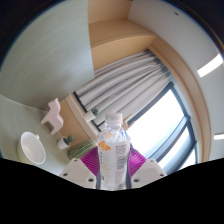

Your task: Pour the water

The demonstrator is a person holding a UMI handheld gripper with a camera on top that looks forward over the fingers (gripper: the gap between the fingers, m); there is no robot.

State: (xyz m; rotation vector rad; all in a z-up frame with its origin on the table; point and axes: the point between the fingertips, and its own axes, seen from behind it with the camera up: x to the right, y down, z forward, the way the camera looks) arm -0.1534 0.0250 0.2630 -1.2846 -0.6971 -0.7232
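Between the gripper (114, 172) fingers, clamped by both pink pads: a clear, ribbed plastic water bottle (114, 150), white-capped, orange-labelled.

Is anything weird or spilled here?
No spill shows. The odd part is the tilt: the room leans, with the curtains and window running slantwise, since the tool is held at an angle. The capped water bottle sits clamped between its pink pads. A white bowl stands off to the side.
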